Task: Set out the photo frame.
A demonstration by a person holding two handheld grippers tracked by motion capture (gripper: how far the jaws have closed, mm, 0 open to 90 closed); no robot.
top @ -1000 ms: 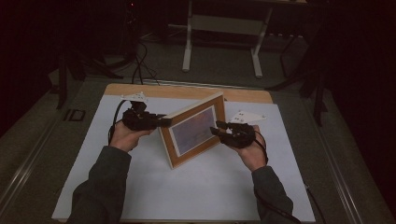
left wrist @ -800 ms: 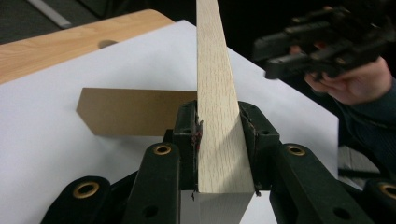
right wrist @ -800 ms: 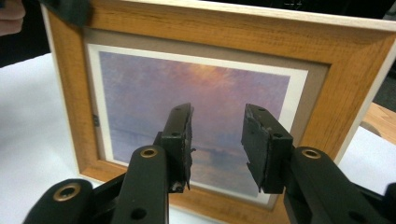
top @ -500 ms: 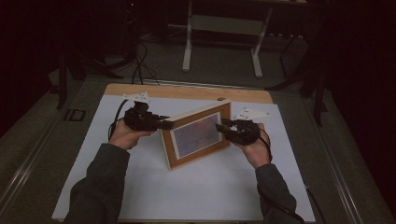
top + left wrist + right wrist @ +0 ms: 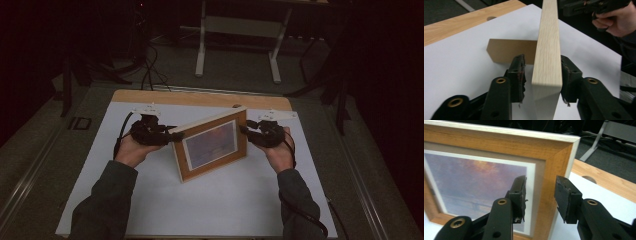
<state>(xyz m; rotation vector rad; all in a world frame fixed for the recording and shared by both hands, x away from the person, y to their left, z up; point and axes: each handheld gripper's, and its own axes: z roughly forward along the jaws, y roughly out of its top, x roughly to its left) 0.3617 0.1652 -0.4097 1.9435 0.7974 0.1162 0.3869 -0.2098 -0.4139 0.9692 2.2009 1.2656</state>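
Note:
A wooden picture frame (image 5: 212,146) with a sunset print stands upright on the white sheet (image 5: 200,210), propped by its brown back stand (image 5: 506,50). My left gripper (image 5: 176,136) is at the frame's left edge. Its jaws have just been opening, and the pale edge (image 5: 547,55) sits between them with a gap at the left pad. At the frame's right edge my right gripper (image 5: 243,129) is open, its jaws also just widening. Its pads (image 5: 519,192) stand just short of the frame's corner (image 5: 554,165), apart from the wood.
The white sheet covers a wooden table whose bare strip (image 5: 200,97) with a hole (image 5: 236,105) runs along the far side. Beyond it stand a metal table base (image 5: 237,30) and floor cables (image 5: 150,70). Dark floor surrounds the table.
The left jaws have spread away from the frame's edge. The right hand has drifted right and slightly away, and its jaws have widened. The frame now stands without being pinched.

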